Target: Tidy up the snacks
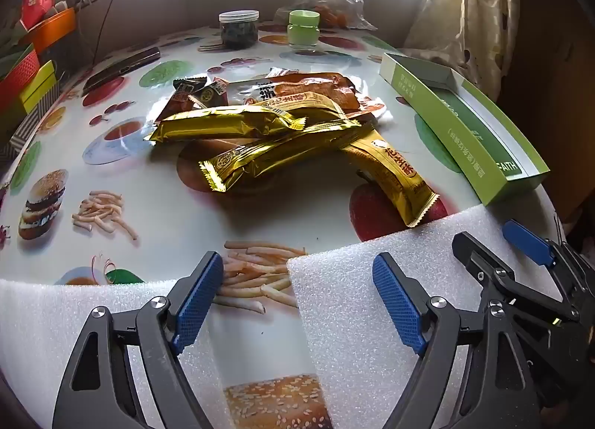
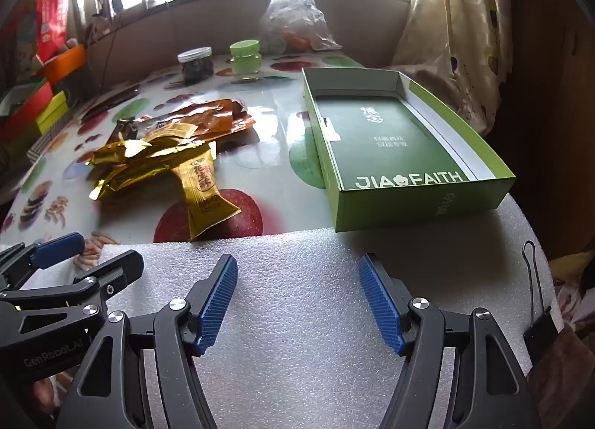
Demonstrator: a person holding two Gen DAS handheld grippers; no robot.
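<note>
My left gripper point(image 1: 297, 302) and right gripper point(image 2: 297, 302) both spread, holding nothing; snack pile point(image 1: 275, 131) beside green box point(image 2: 401, 154).

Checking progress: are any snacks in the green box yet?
No: the green box shows only its printed floor; the snacks lie beside it.

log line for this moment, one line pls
stage: start | left tool: open, holds nothing | right tool: open, holds nothing | snack packets: piled on table | green box: open, no snacks inside
</note>
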